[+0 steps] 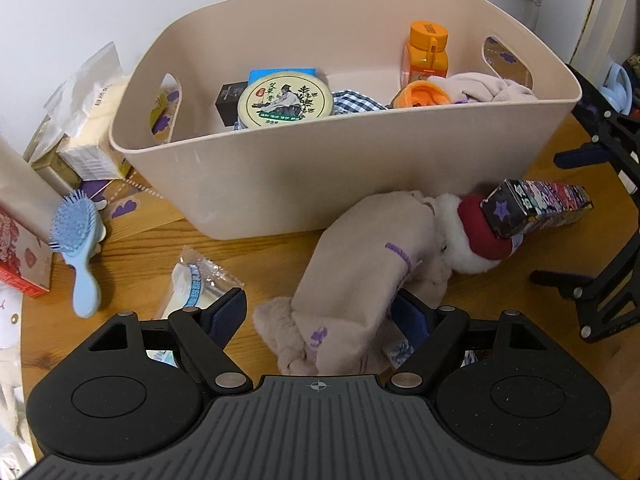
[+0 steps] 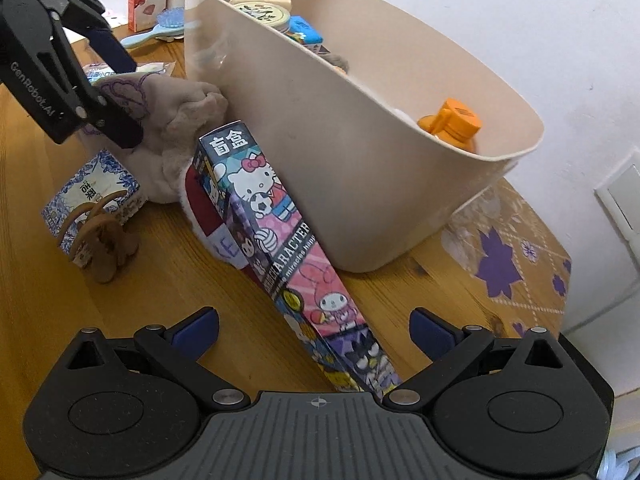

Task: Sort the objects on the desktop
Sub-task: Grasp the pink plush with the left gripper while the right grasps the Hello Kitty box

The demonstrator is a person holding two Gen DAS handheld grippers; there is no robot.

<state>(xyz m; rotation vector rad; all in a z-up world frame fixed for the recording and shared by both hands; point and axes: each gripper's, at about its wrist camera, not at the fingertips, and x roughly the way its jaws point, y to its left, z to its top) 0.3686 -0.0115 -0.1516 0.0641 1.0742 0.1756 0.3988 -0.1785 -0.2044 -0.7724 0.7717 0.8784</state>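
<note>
Your left gripper (image 1: 320,312) straddles the sock (image 1: 360,272), unclamped; your right gripper (image 2: 314,330) is open, empty. Lifting could topple the leaning carton (image 2: 280,240).

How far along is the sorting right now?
Partly done: the bin already holds a round tin, an orange bottle and cloth. In hand: the left gripper straddles the beige sock, jaws open. Left: the character box, blue hairbrush and hair claw.
</note>
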